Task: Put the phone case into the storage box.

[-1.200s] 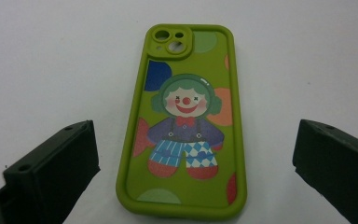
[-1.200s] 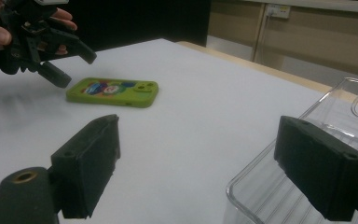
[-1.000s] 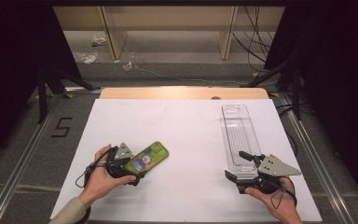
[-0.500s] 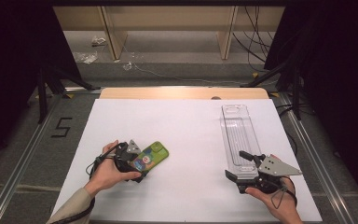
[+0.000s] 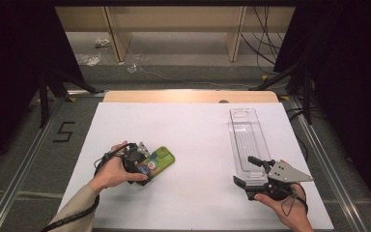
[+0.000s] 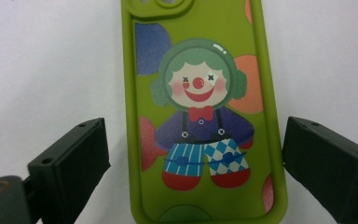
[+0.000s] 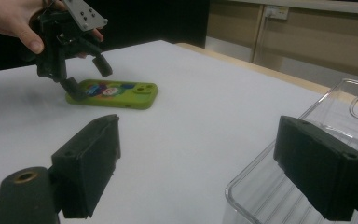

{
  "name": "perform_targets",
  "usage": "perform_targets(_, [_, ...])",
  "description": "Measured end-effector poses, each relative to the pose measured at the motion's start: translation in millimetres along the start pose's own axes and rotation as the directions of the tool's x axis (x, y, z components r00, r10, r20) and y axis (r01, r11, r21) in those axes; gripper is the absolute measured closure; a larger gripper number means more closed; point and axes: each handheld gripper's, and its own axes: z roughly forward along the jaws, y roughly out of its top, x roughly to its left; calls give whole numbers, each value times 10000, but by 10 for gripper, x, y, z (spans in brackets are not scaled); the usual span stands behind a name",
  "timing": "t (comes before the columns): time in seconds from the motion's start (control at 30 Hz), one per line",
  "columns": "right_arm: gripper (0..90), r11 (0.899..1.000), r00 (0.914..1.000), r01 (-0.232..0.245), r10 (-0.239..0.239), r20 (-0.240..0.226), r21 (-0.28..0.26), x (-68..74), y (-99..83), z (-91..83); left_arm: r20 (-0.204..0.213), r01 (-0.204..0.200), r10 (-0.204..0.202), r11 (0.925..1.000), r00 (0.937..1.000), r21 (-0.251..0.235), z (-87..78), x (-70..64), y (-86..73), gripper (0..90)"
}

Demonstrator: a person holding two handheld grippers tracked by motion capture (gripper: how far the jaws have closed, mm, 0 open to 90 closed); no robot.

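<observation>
High view: left gripper [image 5: 145, 162] has moved up over the near end of the phone case [image 5: 157, 161] since a second ago, jaws apart astride it, not clamped. Case flat on table [image 5: 193, 135]. Grasp looks imminent. Right gripper [image 5: 252, 174] open at tray [image 5: 246, 137].

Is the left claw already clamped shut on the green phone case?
No: in the left gripper view the left claw stands open, with white table visible between each jaw and the green phone case.
</observation>
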Motion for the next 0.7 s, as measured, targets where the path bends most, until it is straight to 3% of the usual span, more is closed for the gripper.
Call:
perform_targets(0.23, [156,10000,10000,-2,2,13,11,-1,-2,0,293,-185,164,9972,9994,727,58,13,20,90])
perform_targets(0.7, [157,10000,10000,9,-9,-9,5,-3,-4,4,764,-36,-41,9950,9971,997,95,67,32,91])
